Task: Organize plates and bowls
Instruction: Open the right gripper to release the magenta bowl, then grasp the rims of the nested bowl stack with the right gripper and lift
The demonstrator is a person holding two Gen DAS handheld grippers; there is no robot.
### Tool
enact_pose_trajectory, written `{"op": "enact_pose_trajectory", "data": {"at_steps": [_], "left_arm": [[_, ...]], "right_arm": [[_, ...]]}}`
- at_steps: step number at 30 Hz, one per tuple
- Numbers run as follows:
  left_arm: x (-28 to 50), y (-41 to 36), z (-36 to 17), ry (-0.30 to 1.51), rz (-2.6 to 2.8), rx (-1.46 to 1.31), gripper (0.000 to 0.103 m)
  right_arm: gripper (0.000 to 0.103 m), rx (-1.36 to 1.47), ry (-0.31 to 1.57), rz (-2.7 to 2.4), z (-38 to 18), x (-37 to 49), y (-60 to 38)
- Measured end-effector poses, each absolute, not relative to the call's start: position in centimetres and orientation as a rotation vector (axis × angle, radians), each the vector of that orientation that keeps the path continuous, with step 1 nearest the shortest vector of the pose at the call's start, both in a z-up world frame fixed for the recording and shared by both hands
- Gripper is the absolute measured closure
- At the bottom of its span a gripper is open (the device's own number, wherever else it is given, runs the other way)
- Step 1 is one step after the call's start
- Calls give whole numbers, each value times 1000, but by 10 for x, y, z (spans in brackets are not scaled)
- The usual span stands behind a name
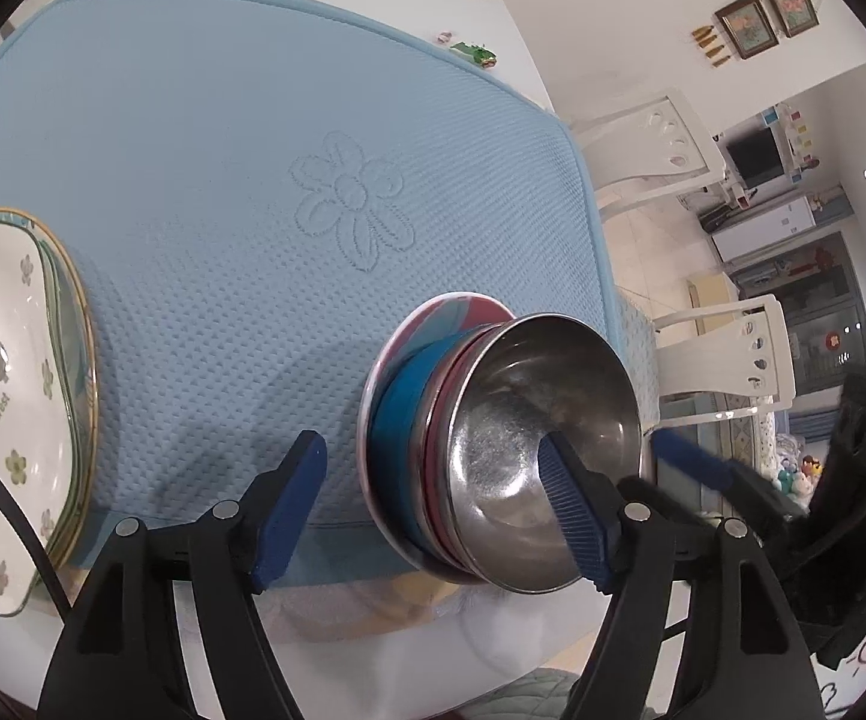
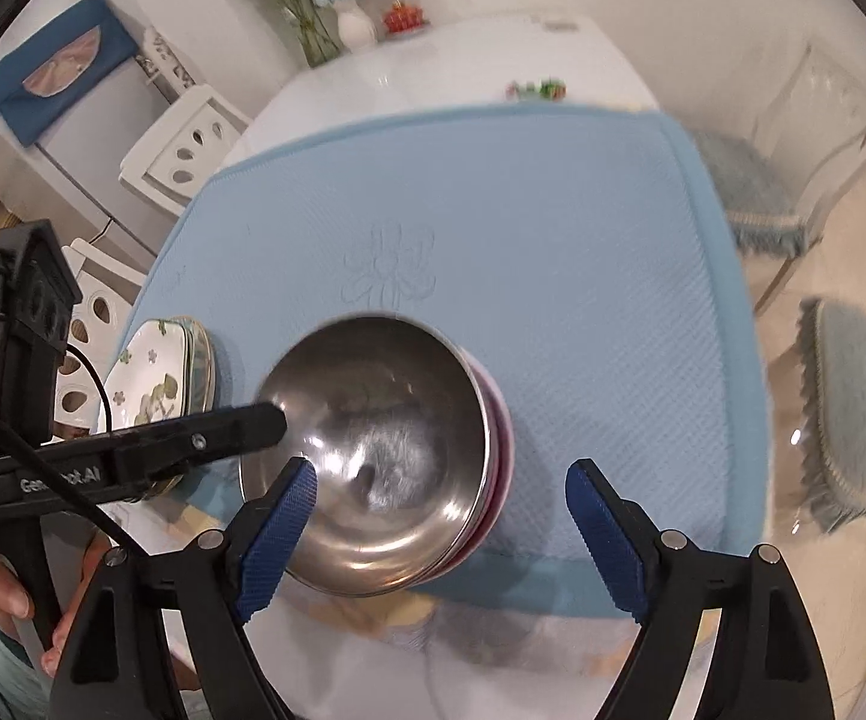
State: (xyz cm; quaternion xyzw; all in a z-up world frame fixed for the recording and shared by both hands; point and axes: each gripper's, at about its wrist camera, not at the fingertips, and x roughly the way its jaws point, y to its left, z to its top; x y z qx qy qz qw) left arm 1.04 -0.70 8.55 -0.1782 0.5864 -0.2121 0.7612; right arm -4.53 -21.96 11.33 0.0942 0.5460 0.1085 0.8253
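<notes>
The left gripper (image 1: 439, 504) had black plastic arms with round silver screws, and its fingers (image 1: 289, 510) wore bumpy blue pads. The right gripper (image 2: 442, 540) looked the same. A thin black cable (image 2: 43, 450) ran beside white letters on the left gripper. The hand (image 2: 7, 606) showed bare skin.

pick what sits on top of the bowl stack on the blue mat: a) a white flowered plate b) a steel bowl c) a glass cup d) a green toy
b: the steel bowl nests on top of the coloured bowls, while the flowered plates lie apart on the blue mat.
</notes>
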Motion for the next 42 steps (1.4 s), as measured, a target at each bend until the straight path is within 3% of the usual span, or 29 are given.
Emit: {"op": "enact_pose_trajectory", "data": {"at_steps": [13,25,27,30,31,34,35,37,42], "left_arm": [[13,-8,69,1274,-461,-376,32],[16,-17,55,1296,-474,-355,34],[18,-18,53,1299,-480,-366,38],[21,-18,44,1325,-496,-394,53],[22,-18,41,1337,-504,-403,58],[22,-19,37,1337,-508,-403,60],[21,-19,37,1334,-509,-403,60],[22,-19,35,1330,-512,-411,61],[21,-22,35,1316,-521,-393,61]], "right_arm": [[20,550,1219,237,75,-39,-265],[20,576,1295,253,47,-32,-258],[20,580,1301,263,43,-30,-257],[20,607,1322,283,35,-26,-256],[22,622,1322,290,32,-25,-256],[42,653,1326,304,25,-23,-256],[45,661,1332,308,23,-21,-256],[50,696,1325,334,19,-19,-255],[50,670,1306,341,21,-19,-248]]}}
